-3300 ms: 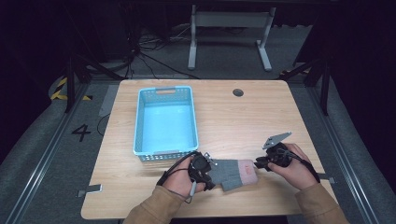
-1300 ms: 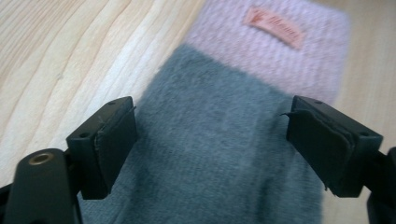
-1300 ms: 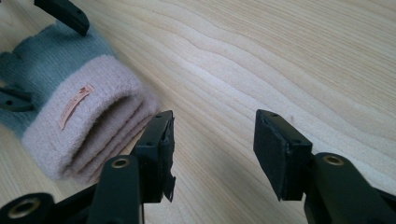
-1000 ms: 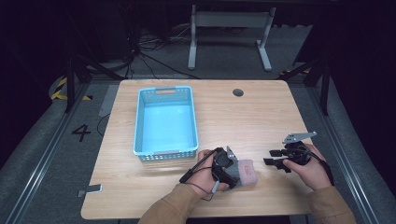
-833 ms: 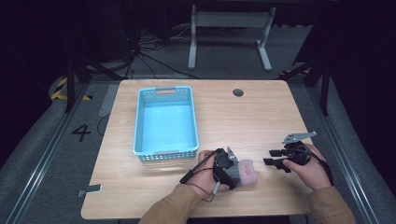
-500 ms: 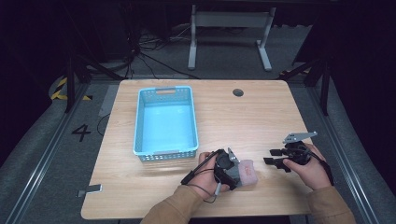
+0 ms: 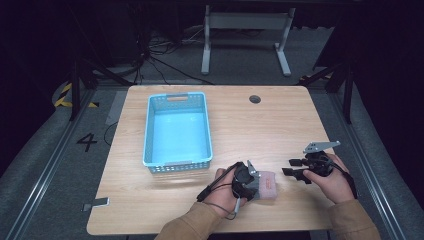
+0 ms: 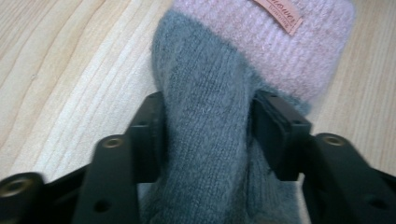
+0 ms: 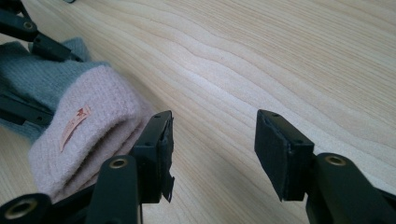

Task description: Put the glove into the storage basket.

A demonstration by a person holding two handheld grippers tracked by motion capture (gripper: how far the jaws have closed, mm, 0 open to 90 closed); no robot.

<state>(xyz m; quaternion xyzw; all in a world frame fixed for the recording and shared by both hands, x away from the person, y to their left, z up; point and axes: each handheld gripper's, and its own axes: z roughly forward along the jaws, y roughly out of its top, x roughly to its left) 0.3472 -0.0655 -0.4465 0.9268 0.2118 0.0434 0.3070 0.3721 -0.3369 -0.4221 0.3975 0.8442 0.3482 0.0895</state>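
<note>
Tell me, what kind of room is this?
Probably a lab or workshop for recording handling tasks. A bare wooden table stands on a dark floor with loose cables, a painted number 4 and yellow-black hazard tape beside it.

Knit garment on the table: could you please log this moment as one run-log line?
left tongs: just closed, gripping grey-and-pink knit garment | right tongs: open, empty, beside garment | blue basket: empty | table: wooden
</note>
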